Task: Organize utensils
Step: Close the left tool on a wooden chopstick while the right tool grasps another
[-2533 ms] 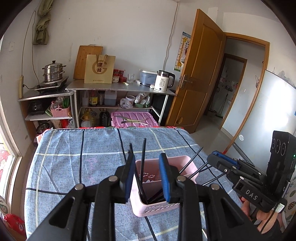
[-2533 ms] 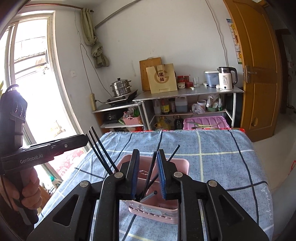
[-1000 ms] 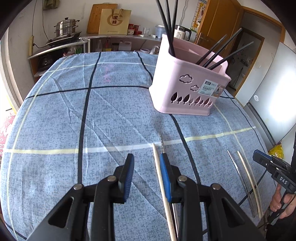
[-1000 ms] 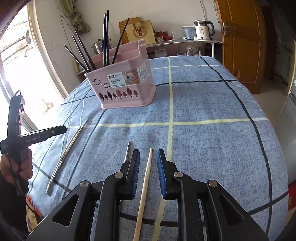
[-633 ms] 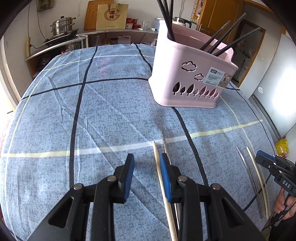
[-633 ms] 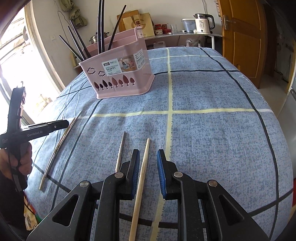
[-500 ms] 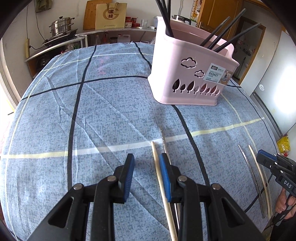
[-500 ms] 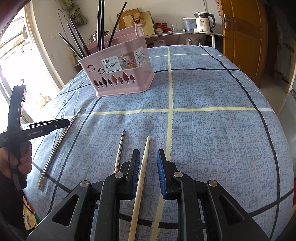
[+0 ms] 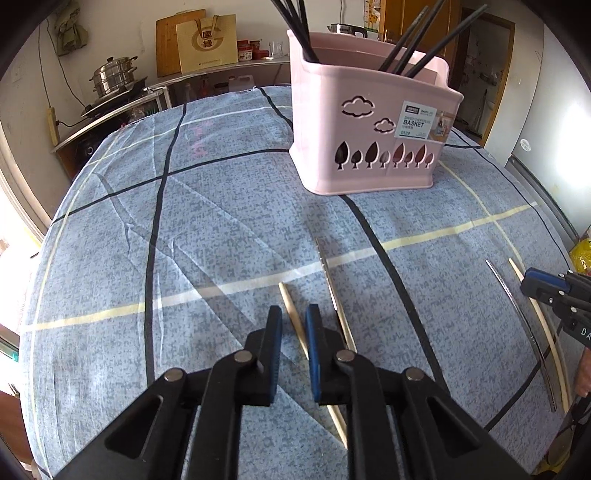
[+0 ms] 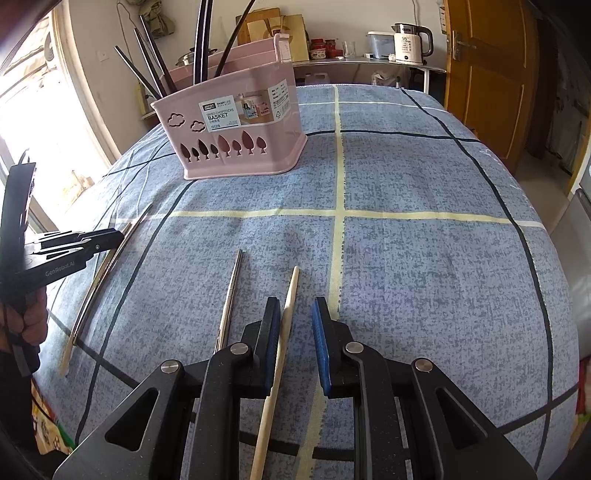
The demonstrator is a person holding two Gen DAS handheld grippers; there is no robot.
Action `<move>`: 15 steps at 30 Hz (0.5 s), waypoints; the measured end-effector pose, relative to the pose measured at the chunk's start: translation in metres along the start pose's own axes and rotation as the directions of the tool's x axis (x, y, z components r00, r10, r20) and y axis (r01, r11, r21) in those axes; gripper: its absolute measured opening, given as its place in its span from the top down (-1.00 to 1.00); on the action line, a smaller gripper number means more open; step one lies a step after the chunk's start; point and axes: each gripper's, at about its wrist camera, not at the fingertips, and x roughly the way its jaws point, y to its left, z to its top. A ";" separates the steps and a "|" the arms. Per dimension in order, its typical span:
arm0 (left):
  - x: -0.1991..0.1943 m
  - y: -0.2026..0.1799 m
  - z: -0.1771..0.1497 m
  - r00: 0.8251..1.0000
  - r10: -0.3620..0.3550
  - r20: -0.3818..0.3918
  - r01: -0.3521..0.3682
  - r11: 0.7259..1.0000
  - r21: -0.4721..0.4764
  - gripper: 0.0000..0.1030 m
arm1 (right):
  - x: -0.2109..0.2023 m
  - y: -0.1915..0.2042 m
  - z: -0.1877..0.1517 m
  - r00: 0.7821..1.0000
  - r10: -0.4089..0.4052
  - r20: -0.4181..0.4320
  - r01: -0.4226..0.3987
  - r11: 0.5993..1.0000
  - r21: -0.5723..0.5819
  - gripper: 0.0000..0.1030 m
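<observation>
A pink chopstick basket (image 9: 373,140) with several black chopsticks (image 9: 295,26) stands on the blue checked cloth; it also shows in the right wrist view (image 10: 236,125). My left gripper (image 9: 293,317) is open, low over the cloth, straddling a wooden chopstick (image 9: 291,314); a metal chopstick (image 9: 328,277) lies just right of it. My right gripper (image 10: 293,317) is open, straddling another wooden chopstick (image 10: 288,306), with a metal chopstick (image 10: 231,291) to its left. Each gripper appears in the other's view, the right one (image 9: 546,291) and the left one (image 10: 81,240), beside the other pair of chopsticks.
The blue cloth (image 9: 221,206) covers the whole table and drops off at its edges. Behind stand a metal shelf with a kettle (image 10: 408,38), a steamer pot (image 9: 114,75) and a paper bag (image 9: 207,42). A wooden door (image 10: 484,70) is at the right.
Both grippers came down from above the basket to the cloth in front of it. In the last half second the left gripper shifted right so the wooden chopstick now lies between its fingers.
</observation>
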 end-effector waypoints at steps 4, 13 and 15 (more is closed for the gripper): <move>-0.002 0.005 -0.003 1.000 -0.005 -0.007 0.005 1.000 -0.004 0.78 | 0.004 0.005 0.004 1.000 -0.021 -0.011 0.021 0.999 -0.029 0.64; 0.003 -0.001 0.005 0.999 -0.030 -0.017 0.030 0.999 0.012 0.82 | 0.008 0.012 0.008 0.998 -0.054 -0.016 0.052 0.995 -0.081 0.90; 0.004 -0.002 0.006 0.999 -0.030 -0.019 0.031 0.999 0.016 0.84 | 0.008 0.011 0.009 0.999 -0.046 -0.016 0.045 0.996 -0.074 0.90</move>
